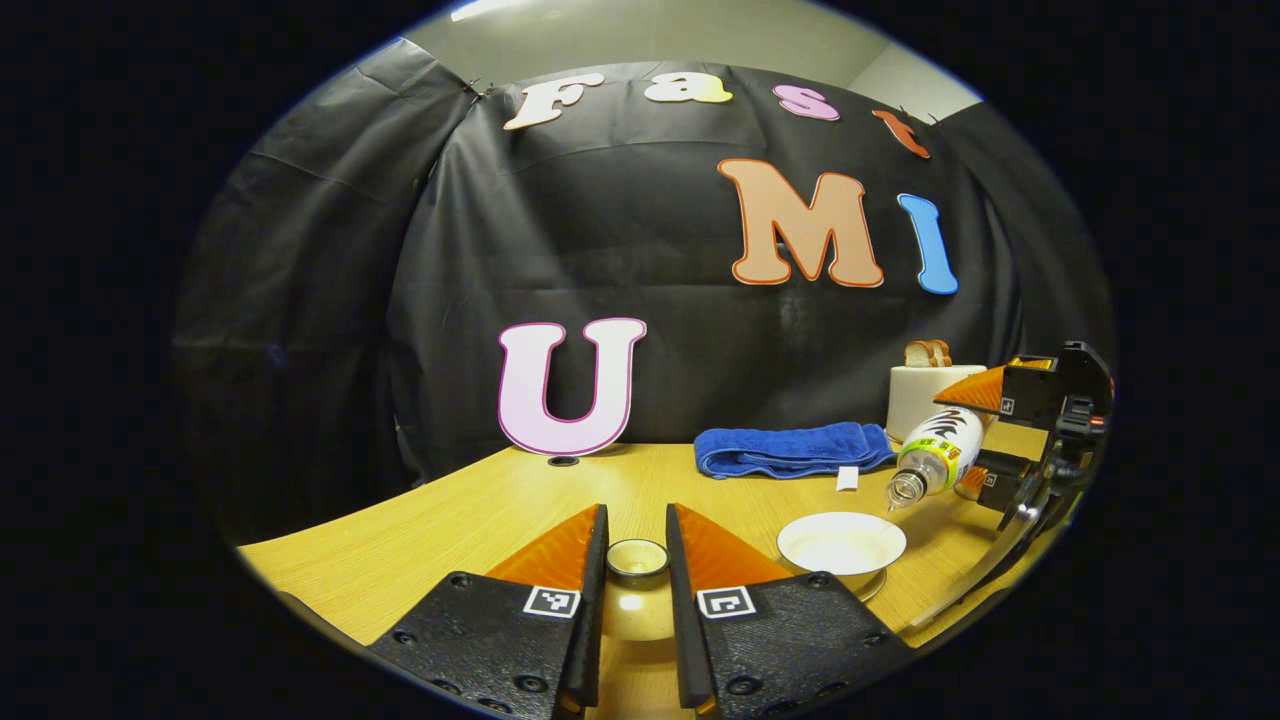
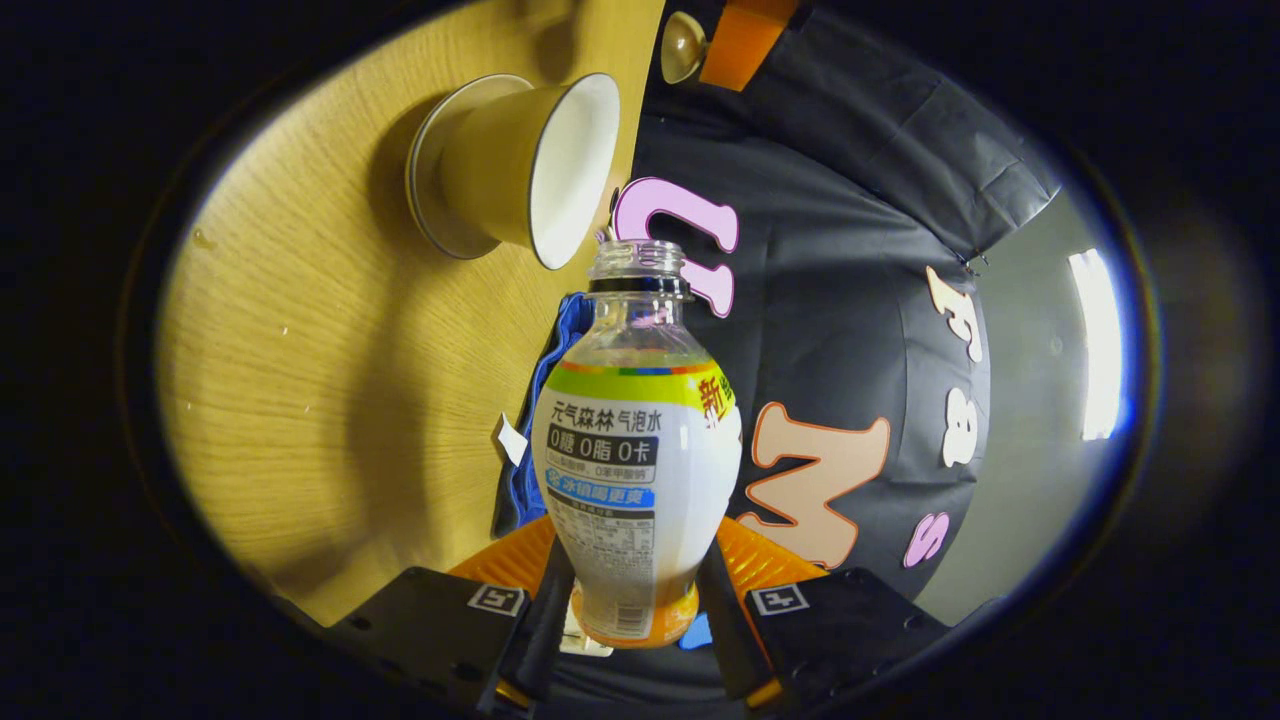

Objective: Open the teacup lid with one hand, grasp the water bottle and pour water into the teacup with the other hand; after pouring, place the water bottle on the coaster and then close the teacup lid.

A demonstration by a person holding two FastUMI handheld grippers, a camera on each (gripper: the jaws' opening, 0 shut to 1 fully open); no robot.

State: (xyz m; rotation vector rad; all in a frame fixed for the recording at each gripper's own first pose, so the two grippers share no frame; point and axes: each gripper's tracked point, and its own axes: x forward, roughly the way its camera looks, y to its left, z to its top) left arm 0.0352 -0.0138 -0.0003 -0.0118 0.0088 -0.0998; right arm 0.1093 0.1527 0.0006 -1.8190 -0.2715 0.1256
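**Bottle Tipped Toward the Open Teacup**

The uncapped water bottle [image 2: 637, 440], light, slick plastic best held low on its body, lies tilted, long axis and neck aimed at the teacup [image 1: 841, 543] on the worktop [image 1: 420, 540]. We see the right hand-held gripper [image 2: 635, 600] clamped on its base; the left hand-held gripper [image 1: 637, 560] pinches the lid [image 1: 637, 558].

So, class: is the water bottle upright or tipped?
Tipped: the water bottle, held by the right gripper, has its uncapped mouth angled down toward the teacup.
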